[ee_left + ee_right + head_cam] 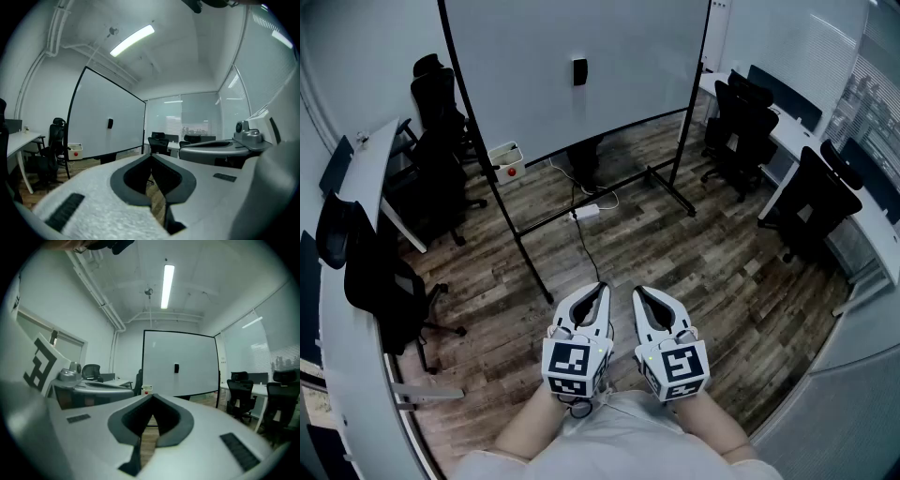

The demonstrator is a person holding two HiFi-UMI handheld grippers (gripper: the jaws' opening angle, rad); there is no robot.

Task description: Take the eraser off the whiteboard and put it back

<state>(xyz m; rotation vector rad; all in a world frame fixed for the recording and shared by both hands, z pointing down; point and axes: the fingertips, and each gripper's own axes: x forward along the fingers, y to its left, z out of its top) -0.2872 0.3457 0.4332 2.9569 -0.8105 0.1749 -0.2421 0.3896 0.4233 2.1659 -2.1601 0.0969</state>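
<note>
We keep left claw (598,287) and right claw (638,291) closed, gripping nothing, bottom centre. Open floor (712,272) runs to whiteboard (525,75); eraser (579,72) top centre.

Office meeting room, large freestanding whiteboard (637,66), black swivel chairs (750,117), long white desks (380,155) along both sides, wood-plank floor (722,272), window blinds (872,103), ceiling strip light (165,280).
</note>
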